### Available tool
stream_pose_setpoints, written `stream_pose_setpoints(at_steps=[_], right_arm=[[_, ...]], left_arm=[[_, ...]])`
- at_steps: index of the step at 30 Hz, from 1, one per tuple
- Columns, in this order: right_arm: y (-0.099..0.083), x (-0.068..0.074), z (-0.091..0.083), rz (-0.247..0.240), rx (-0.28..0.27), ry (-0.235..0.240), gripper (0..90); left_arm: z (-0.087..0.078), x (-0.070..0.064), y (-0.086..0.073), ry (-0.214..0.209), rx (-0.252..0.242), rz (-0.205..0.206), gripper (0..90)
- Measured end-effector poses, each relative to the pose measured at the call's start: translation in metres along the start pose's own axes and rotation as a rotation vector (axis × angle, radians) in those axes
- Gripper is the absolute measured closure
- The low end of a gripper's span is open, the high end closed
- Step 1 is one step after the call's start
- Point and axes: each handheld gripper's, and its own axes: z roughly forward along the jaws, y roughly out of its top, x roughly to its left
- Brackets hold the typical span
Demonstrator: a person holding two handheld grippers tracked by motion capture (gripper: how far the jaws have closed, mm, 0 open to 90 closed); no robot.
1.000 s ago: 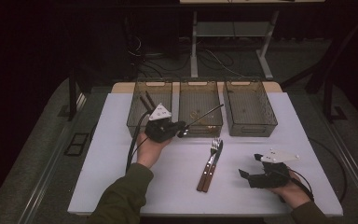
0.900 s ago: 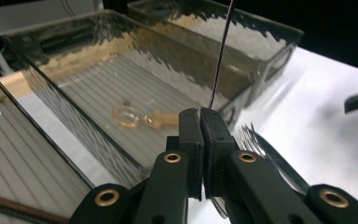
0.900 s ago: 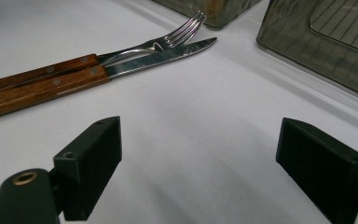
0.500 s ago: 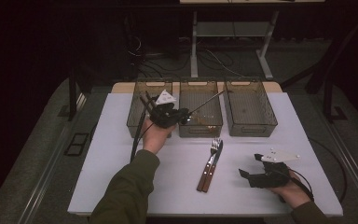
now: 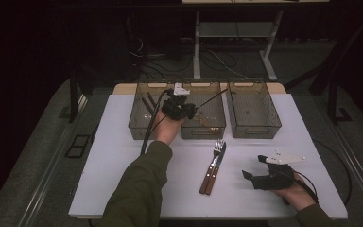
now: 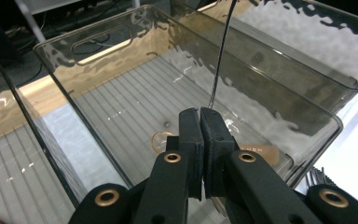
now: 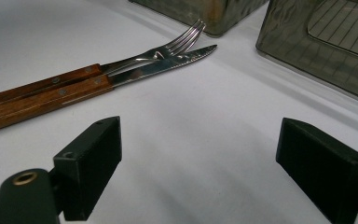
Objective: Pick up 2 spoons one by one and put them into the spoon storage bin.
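Skewer-thin and dark, a metal rod (image 5: 211, 98) was pinched at its near end by the left gripper (image 6: 200, 116), whose jaws were clenched on it; the rod ran up and away from those jaws, slanting over the middle bin (image 5: 203, 127). That bin lay directly beneath the left gripper, with the left bin (image 5: 139, 124) just beside it and the right bin (image 5: 254, 124) farther off. On the white table (image 5: 123, 161), the right gripper (image 5: 254, 176) rested with jaws spread wide and holding nothing. Ahead of its jaws lay a wood-handled knife (image 7: 121, 80) and fork (image 7: 135, 60), touching side by side.
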Motion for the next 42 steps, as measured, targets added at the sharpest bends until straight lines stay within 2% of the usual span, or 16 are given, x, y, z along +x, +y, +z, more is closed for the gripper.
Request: stream_pose_setpoints(at_steps=[6, 10, 11, 13, 16, 18, 23, 25, 27, 32, 33, 35, 37, 39, 41, 42], right_arm=[[0.000, 0.000, 0.000, -0.004, -0.001, -0.001, 13.7], [0.000, 0.001, -0.001, -0.001, 0.000, 0.000, 13.7], [0.000, 0.000, 0.000, -0.003, 0.000, -0.002, 13.8], [0.000, 0.000, 0.000, -0.006, 0.000, -0.003, 13.8], [0.000, 0.000, 0.000, -0.005, -0.002, -0.002, 13.8], [0.000, 0.000, 0.000, -0.004, -0.001, 0.000, 13.8], [0.000, 0.000, 0.000, 0.001, -0.002, 0.001, 13.7], [0.000, 0.000, 0.000, 0.001, -0.001, -0.001, 13.7], [0.000, 0.000, 0.000, -0.003, -0.004, 0.003, 13.8], [0.000, -0.001, 0.000, 0.007, -0.002, 0.002, 13.8], [0.000, -0.001, 0.000, 0.005, -0.001, 0.002, 13.8], [0.001, -0.001, 0.000, 0.002, 0.001, 0.004, 13.8], [0.001, -0.001, 0.000, 0.003, 0.003, 0.001, 13.8], [0.001, -0.001, 0.000, 0.002, 0.003, 0.000, 13.8], [0.001, -0.001, 0.000, 0.001, 0.004, -0.002, 13.8], [0.001, -0.001, 0.000, 0.000, 0.002, -0.003, 13.8]], left_arm=[[0.002, 0.002, -0.007, 0.035, 0.043, -0.006, 88.1], [0.005, 0.005, -0.014, 0.045, 0.061, -0.045, 87.2], [0.006, 0.004, -0.015, 0.048, 0.049, -0.054, 85.2], [0.006, 0.004, -0.015, 0.051, 0.040, -0.053, 72.6], [0.007, 0.004, -0.014, 0.029, 0.036, -0.043, 62.5], [0.007, 0.003, -0.015, 0.007, 0.031, -0.053, 56.1], [0.003, 0.003, -0.015, -0.027, 0.022, -0.046, 46.4], [-0.002, 0.002, -0.015, -0.046, 0.025, -0.016, 41.7], [-0.006, 0.002, -0.015, -0.064, 0.032, -0.010, 36.7], [-0.021, -0.007, -0.018, -0.090, -0.004, 0.010, 29.3], [-0.024, -0.008, -0.019, -0.095, 0.001, 0.028, 27.6], [-0.028, -0.013, -0.024, -0.110, -0.011, 0.015, 24.0], [-0.032, -0.017, -0.030, -0.123, -0.008, 0.021, 21.9], [-0.036, -0.021, -0.037, -0.127, 0.007, 0.050, 19.0], [-0.039, -0.026, -0.044, -0.138, 0.000, 0.048, 17.9], [-0.041, -0.029, -0.048, -0.141, -0.006, 0.028, 17.3]])
